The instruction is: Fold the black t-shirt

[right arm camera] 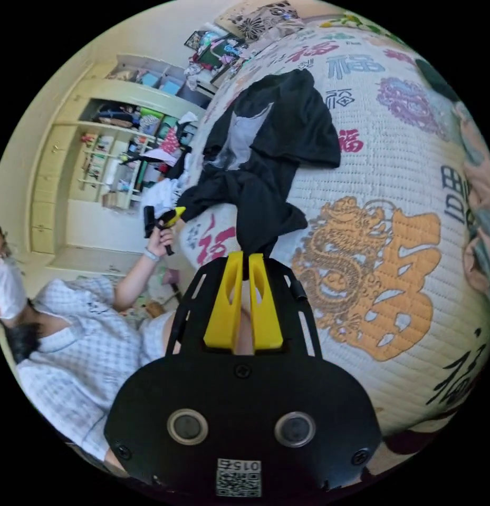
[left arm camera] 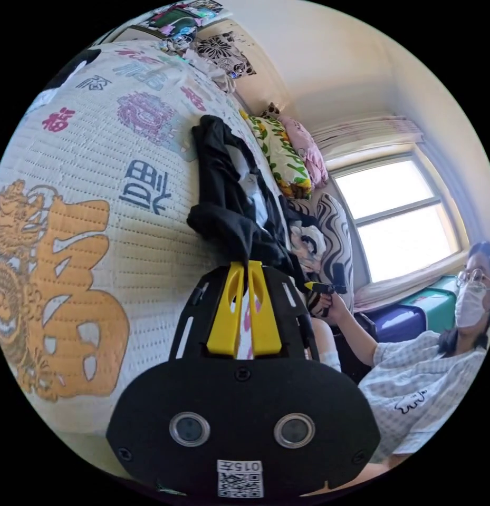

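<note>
The black t-shirt (left arm camera: 229, 195) lies crumpled on a white quilted bedspread (left arm camera: 97, 174) printed with coloured characters and a gold dragon. In the left gripper view, my left gripper (left arm camera: 247, 264) has its yellow jaws shut on a bunched edge of the shirt. My right gripper (left arm camera: 323, 288) sits in a hand at the shirt's other end. In the right gripper view, the t-shirt (right arm camera: 276, 137) spreads up the bedspread (right arm camera: 392, 174), its pale inner side showing. My right gripper (right arm camera: 245, 257) is shut on a hanging fold, and the left gripper (right arm camera: 170, 216) is at the shirt's far corner.
Patterned pillows (left arm camera: 281, 153) are piled along one side of the bed below a bright window (left arm camera: 397, 216). Coloured storage boxes (left arm camera: 419, 308) stand under it. Open shelves (right arm camera: 118, 153) full of items stand past the bed. A person in a checked top (right arm camera: 81, 337) sits beside the bed.
</note>
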